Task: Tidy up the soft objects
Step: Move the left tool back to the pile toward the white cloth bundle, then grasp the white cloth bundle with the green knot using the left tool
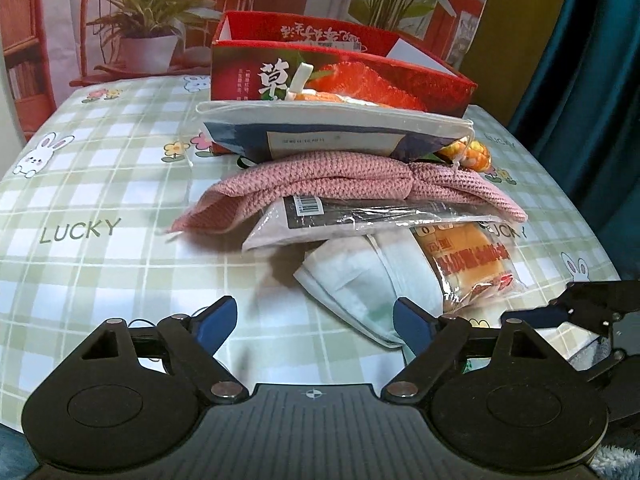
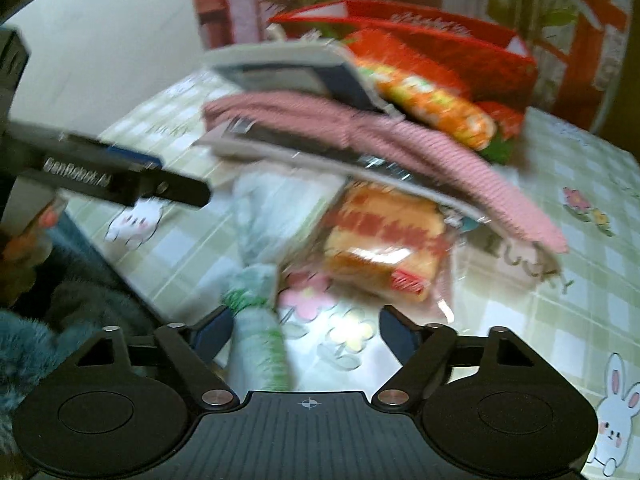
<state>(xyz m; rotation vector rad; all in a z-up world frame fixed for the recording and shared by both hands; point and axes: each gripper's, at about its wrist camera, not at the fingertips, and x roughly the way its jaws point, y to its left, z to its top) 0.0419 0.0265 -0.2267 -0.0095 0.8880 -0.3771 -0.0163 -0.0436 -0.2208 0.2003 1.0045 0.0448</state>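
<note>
The left gripper [image 1: 314, 326] hangs with jaws apart, holding nothing, beside a white crinkly pouch [image 1: 360, 284]. The right gripper [image 2: 306, 330] is likewise spread, its view blurred. Beyond, a glossy bread packet [image 1: 472, 264] lies under a pink knitted cloth [image 1: 340, 184], stretched crosswise. Behind stands an open red carton [image 1: 340, 68].

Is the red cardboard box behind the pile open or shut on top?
Open. The red cardboard box has no lid across its top; its white inner walls show above the front panel. Its contents cannot be seen.
</note>
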